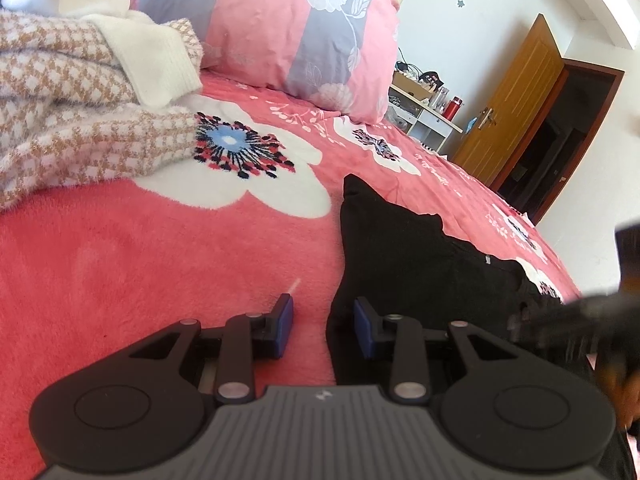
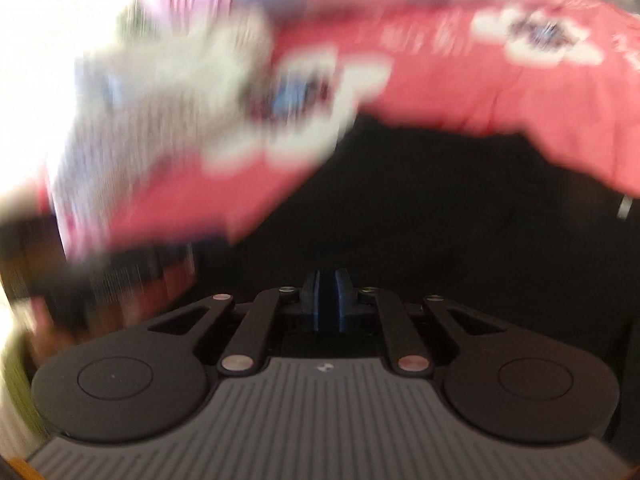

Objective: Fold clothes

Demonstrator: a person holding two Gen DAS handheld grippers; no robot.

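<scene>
A black garment lies on the pink flowered blanket, its near edge by my left gripper. That gripper is open, its right pad at the cloth's edge and its left pad over bare blanket. In the right wrist view, which is motion-blurred, the black garment fills the middle. My right gripper has its blue pads pressed together, with dark cloth right in front; whether cloth is pinched cannot be told.
A tan houndstooth and white knit pile lies at the left. A pink and grey pillow stands at the head. A white shelf and a brown door are beyond the bed.
</scene>
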